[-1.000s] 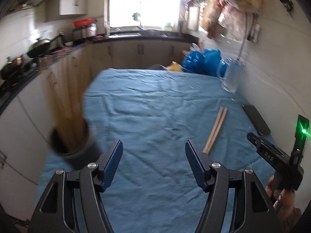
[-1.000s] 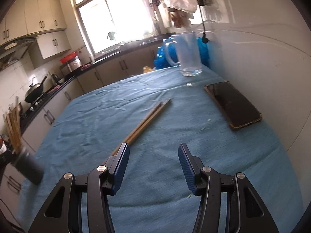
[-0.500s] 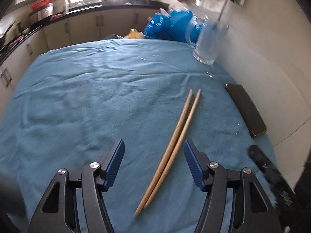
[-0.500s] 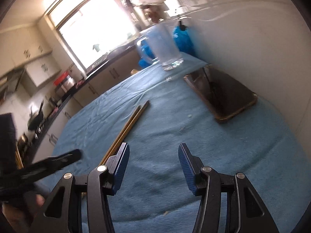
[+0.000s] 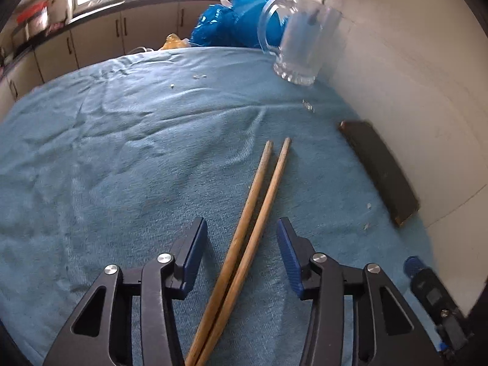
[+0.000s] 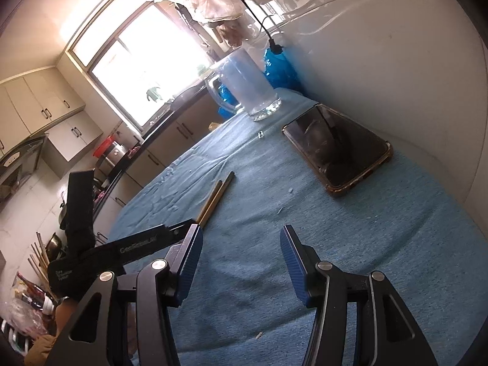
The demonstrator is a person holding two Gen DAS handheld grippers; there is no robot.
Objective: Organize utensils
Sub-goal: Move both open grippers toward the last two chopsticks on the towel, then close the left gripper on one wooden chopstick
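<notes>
Nearest in the left wrist view, the left gripper has its fingers spread wide with nothing held, and the chopsticks run lengthwise through the gap between them, lying flat on the blue cloth that covers the desk. The two sticks touch at their near ends, which pass out of sight under the gripper body, and part slightly toward their far tips. Neither finger appears to touch the wood. The step in hand looks like lining up for the pick of this pair. The next move likely calls for lowering until the pads bracket both sticks, then closing evenly so the pair is pinched together rather than one stick rolling free on the soft cloth. In the right wrist view, the right gripper is likewise wide apart and empty, hanging over bare cloth to the right of the sticks, with the left tool's dark body crossing its lower left. Farther on, a dark phone lies near the wall, well right of the chopstick tips, and a clear glass mug stands upright at the far edge. Beyond it sit a blue plastic bag, then kitchen cabinets and a bright window.
</notes>
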